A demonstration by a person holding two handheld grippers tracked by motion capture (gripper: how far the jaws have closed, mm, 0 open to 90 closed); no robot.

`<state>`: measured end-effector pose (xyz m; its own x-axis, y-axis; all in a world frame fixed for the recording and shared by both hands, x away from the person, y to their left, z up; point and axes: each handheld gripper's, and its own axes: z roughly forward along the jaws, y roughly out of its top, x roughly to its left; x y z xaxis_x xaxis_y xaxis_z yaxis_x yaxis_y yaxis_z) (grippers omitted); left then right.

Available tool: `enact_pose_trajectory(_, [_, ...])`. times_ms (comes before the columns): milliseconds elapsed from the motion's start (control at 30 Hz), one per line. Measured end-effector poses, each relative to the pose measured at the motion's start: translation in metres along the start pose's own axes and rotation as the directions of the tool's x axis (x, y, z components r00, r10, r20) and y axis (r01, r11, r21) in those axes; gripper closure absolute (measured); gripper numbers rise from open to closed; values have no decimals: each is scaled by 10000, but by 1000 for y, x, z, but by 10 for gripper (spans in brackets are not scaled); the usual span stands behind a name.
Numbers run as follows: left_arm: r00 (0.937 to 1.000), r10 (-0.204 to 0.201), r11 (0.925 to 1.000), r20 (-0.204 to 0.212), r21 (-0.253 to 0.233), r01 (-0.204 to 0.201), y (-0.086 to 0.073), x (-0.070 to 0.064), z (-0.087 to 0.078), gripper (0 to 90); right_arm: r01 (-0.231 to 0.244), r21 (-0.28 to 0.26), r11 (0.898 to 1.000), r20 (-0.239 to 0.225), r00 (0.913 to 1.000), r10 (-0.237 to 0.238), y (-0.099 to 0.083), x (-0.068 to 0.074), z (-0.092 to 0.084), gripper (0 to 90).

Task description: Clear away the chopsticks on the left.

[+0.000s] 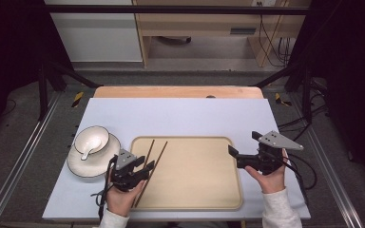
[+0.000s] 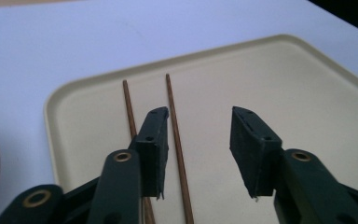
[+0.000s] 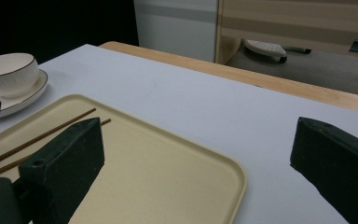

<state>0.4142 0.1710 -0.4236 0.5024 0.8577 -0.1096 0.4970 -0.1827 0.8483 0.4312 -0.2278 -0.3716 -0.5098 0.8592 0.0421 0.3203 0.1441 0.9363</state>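
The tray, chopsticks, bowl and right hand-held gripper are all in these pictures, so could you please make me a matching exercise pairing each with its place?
Things:
1. chopsticks
2. bowl
3. tray
4. right hand-held gripper

Places:
A. on the white plate
B. above the tray's right edge
C. lying on the tray's left part
D. on the pale mat, centre

Pairs: 1-C, 2-A, 3-D, 4-B

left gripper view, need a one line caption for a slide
Open left hand-held gripper poised over two wooden chopsticks lying on a beige tray, one chopstick between its jaws.
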Motion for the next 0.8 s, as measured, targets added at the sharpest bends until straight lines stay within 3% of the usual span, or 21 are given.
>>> enact_pose_trajectory(33, [9997, 243, 9997, 46, -103, -242, 6, 5, -6, 535, -33, 2, 10000, 2, 10000, 33, 0, 0, -1, 32])
enact_pose_trajectory(300, [9968, 787, 9967, 119, -214, -785, 14, 30, -28, 390, -61, -132, 9999, 64, 10000, 62, 2, -3, -5, 30])
enact_pose_trajectory(400, [9971, 753, 9966, 84, -338, -750, 7, 46, -40, 348, -44, -137, 9999, 98, 9999, 45, 2, -3, -5, 29])
enact_pose_trajectory(567, [9963, 856, 9951, 78, -498, -851, -3, 60, -47, 284, -74, -166, 9998, 106, 9999, 76, 1, -5, -5, 29])
enact_pose_trajectory(800, [9959, 902, 9950, -76, -419, -904, -14, 68, -46, 230, -267, -53, 9996, 112, 9996, 267, -3, -9, -2, 29])
